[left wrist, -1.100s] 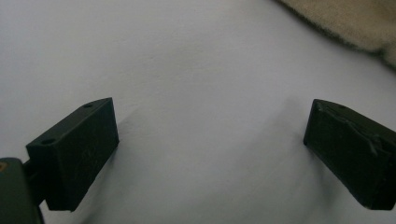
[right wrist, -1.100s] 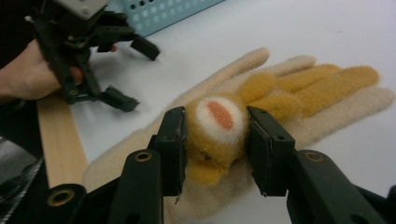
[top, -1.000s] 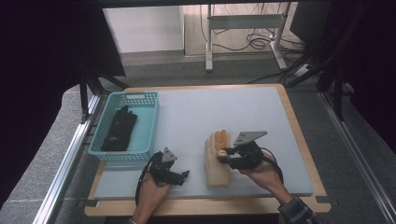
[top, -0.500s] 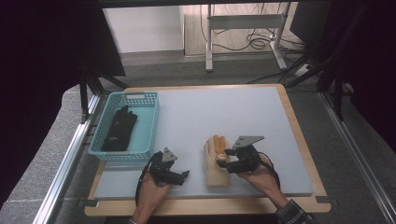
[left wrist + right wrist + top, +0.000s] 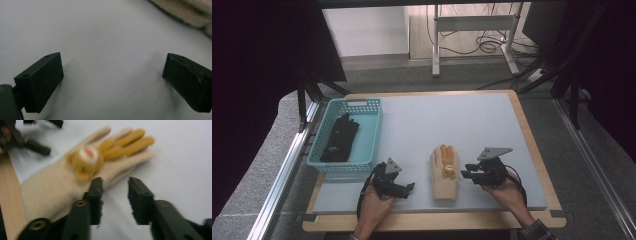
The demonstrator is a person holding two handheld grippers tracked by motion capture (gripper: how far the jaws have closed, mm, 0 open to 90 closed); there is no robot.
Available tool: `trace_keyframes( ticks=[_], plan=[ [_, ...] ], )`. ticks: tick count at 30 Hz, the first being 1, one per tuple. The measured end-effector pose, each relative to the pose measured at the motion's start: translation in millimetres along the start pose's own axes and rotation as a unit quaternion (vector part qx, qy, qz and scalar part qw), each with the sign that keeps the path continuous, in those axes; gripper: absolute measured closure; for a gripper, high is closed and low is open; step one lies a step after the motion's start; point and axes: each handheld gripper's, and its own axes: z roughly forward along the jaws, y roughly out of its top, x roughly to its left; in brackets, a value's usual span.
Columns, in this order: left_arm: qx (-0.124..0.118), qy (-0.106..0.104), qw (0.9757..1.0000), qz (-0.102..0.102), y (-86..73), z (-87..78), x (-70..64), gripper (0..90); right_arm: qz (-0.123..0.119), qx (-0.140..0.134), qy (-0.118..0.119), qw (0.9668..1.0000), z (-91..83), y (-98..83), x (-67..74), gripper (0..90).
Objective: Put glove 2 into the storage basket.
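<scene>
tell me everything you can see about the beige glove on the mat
The beige glove looks knitted and fuzzy, with orange-yellow fingers and a small round bear-like face sewn on its back. It lies flat on the grey mat, fingers pointing away from the person, cuff near the front edge, between the two grippers. One right gripper jaw sits at its edge.

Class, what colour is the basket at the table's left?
Turquoise basket, clearest in the high view.

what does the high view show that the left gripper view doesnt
The high view alone shows the teal plastic basket holding a black glove, and the glove's orange fingers and bear patch. The left gripper view alone shows the left gripper close up, jaws wide apart with nothing between. Both show the pale blue-grey mat and the beige knitted glove.
</scene>
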Motion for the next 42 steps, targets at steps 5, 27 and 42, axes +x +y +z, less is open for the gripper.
trace_keyframes(
  ticks=[5, 27, 42],
  plan=[
    [0.0, 0.0, 1.0, 0.0, 0.0, 0.0, 0.0, 3.5, -0.015, 0.018, 0.014, 0.9996, 7.7, -13.1, 9.5, 80.9],
    [-0.003, 0.014, 0.9997, -0.018, -16.0, -15.0, 7.9, 4.1, -0.037, 0.016, 0.055, 0.9976, 49.8, -8.6, 44.7, 84.1],
    [-0.004, 0.015, 0.9997, -0.017, -19.5, -18.5, 11.2, 7.3, -0.053, 0.0, 0.029, 0.9982, 76.4, 9.7, 55.7, 83.3]
  ],
)
